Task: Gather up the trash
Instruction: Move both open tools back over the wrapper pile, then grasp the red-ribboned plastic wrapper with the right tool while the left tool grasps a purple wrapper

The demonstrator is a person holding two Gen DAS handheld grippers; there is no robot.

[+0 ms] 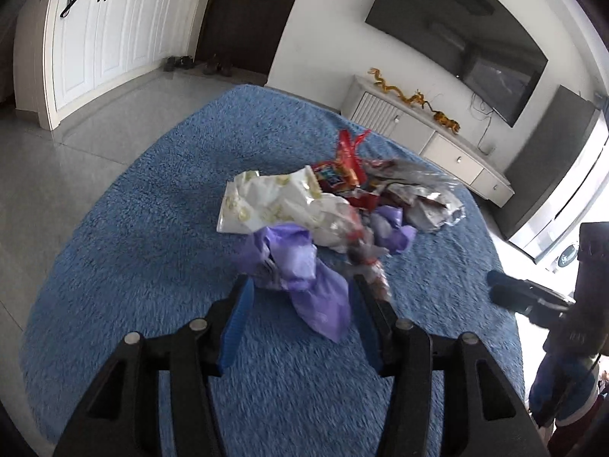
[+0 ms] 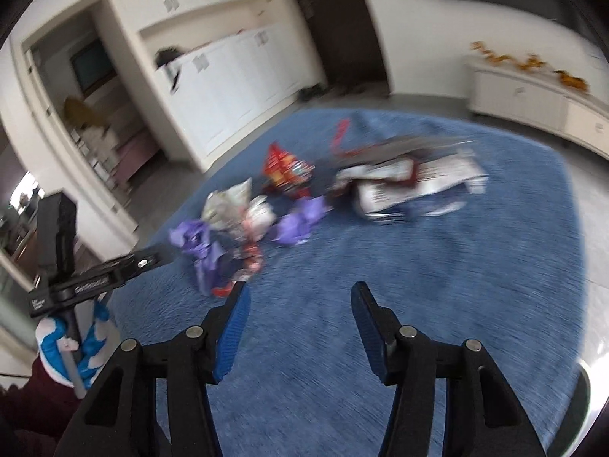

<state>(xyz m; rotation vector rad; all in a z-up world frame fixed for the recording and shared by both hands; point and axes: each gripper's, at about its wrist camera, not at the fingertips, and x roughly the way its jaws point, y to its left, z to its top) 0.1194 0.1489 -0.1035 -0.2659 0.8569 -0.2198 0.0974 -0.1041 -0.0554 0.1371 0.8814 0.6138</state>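
A heap of trash lies on a round blue rug (image 1: 152, 209): a white printed bag (image 1: 266, 202), red wrappers (image 1: 338, 175), crumpled foil packets (image 1: 426, 202) and two purple plastic bags. The nearer purple bag (image 1: 300, 270) fills the gap between the fingertips of my left gripper (image 1: 302, 285); the jaws stand apart and I see no pad pressing on it. In the right wrist view the left gripper (image 2: 163, 257) reaches that bag (image 2: 194, 240) from the left. My right gripper (image 2: 298, 289) hangs open over bare rug, short of the heap, with nothing between its fingers.
Grey tiled floor (image 1: 57, 160) surrounds the rug. White cupboards (image 1: 106, 34) line the far left, with shoes (image 1: 217, 64) by a dark door. A low white console (image 1: 430, 129) stands under a wall television (image 1: 456, 34). A blue-and-white sleeve (image 2: 87, 342) shows behind the left gripper.
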